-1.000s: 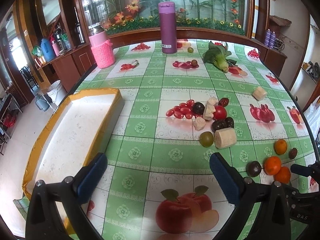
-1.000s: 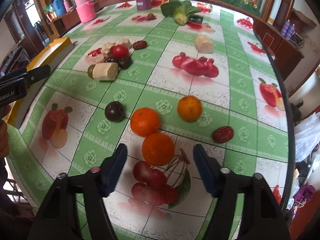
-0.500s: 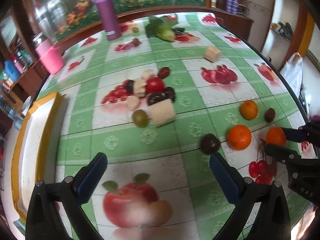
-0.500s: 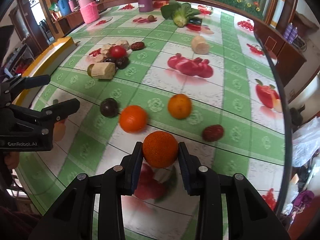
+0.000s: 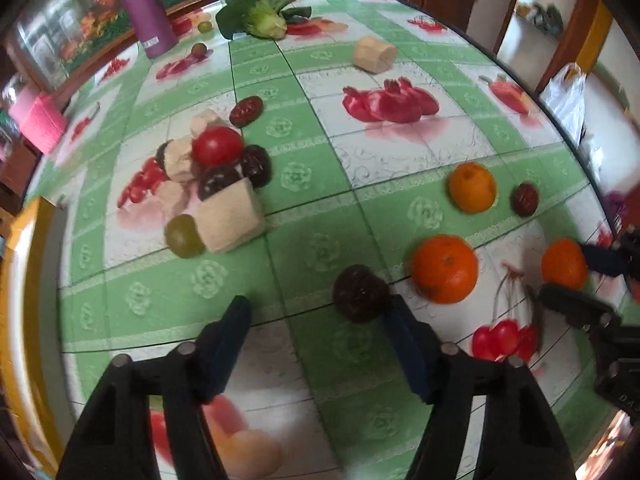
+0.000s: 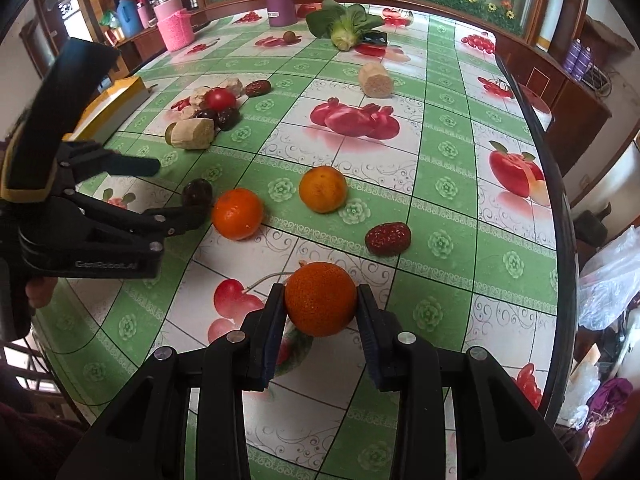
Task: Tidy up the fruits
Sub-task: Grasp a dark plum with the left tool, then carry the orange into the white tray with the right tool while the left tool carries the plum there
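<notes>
My right gripper (image 6: pixel 321 296) is shut on an orange (image 6: pixel 320 304), both pads pressing its sides; it shows at the right edge of the left wrist view as the same orange (image 5: pixel 564 264). The jaws of my left gripper (image 5: pixel 316 312) are closing. A dark plum (image 5: pixel 360 294) lies on the table by its right fingertip, between the two tips in the right wrist view, where the left gripper (image 6: pixel 180 190) reaches in from the left. Another orange (image 5: pixel 444 268) sits just right of the plum, with a paler orange (image 5: pixel 472 187) and a red date (image 5: pixel 525 199) beyond.
A pile with a tomato (image 5: pixel 217 146), a green grape (image 5: pixel 184 236), dark fruits and beige chunks (image 5: pixel 230 218) lies to the left. A yellow-edged tray (image 6: pixel 116 100) stands at the table's left side. Far back are a purple bottle (image 5: pixel 144 12), leafy greens (image 5: pixel 260 16) and a pink jar (image 6: pixel 174 28).
My right gripper went from open around the orange to shut on it. My left gripper swung right from the tray to the plum, and its jaws narrowed.
</notes>
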The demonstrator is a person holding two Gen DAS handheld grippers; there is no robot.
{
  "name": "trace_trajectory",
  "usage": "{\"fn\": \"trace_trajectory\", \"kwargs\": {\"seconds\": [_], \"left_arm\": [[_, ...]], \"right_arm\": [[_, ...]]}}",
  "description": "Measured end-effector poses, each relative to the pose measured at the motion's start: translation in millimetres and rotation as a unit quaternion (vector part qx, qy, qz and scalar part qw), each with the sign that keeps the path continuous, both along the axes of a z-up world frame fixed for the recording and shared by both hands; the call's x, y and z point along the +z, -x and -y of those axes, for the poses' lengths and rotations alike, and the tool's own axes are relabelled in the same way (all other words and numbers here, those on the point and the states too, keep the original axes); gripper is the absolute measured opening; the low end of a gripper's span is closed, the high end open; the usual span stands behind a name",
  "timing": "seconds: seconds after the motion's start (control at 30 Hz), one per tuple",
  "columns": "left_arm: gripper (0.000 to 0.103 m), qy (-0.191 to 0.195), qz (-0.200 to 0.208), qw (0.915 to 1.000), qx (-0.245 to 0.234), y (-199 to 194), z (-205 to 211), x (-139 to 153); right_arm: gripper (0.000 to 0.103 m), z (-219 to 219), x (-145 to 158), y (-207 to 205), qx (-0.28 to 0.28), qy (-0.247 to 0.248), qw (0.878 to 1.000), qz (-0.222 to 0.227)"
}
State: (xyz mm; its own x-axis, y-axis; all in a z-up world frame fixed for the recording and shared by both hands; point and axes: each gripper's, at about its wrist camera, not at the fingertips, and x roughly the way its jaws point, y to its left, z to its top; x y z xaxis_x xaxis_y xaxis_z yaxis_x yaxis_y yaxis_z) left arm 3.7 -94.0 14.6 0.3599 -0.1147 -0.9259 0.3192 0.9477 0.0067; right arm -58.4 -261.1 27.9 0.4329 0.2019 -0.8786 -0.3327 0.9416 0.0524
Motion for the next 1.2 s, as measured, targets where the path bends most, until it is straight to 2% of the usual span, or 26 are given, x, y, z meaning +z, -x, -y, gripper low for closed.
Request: {"fn": "trace_trajectory", "kwargs": {"seconds": [0.03, 0.07, 0.13, 0.33, 0.67, 0.9, 1.03, 1.2], "left_arm": [[0.058, 0.012, 0.005, 0.9999, 0.009, 0, -1, 1], [0.042, 0.020, 0.009, 0.9997, 0.010, 1, -1, 2], [0.027, 0.040, 0.010, 0.9991, 0.005, 3, -1, 4], [0.027, 0.092, 0.003, 0.9952, 0.034, 8, -21, 8], [0.027, 0.119, 0.037, 0.9878, 0.093, 28, -87, 36], [0.027, 0.120, 0.059, 0.9768, 0.167, 40, -157, 46], [0.027, 0.113, 0.071, 0.9663, 0.220, 47, -205, 47], [0.027, 0.093, 0.081, 0.9490, 0.290, 57, -269, 44]], "right_arm": [[0.034, 1, 0, 0, -0.001, -0.002, 1.000, -0.001], [0.034, 2, -1, 0, -0.002, -0.004, 1.000, -0.002], [0.034, 3, -1, 1, -0.005, -0.007, 1.000, -0.004], [0.034, -4, 3, 2, 0.000, -0.002, 1.000, 0.000], [0.034, -56, 22, 0, 0.041, 0.004, 0.999, 0.016], [0.034, -131, 37, -15, 0.110, -0.003, 0.994, 0.024], [0.034, -189, 48, -26, 0.162, -0.007, 0.986, 0.030], [0.034, -265, 56, -34, 0.230, -0.011, 0.973, 0.034]]}}
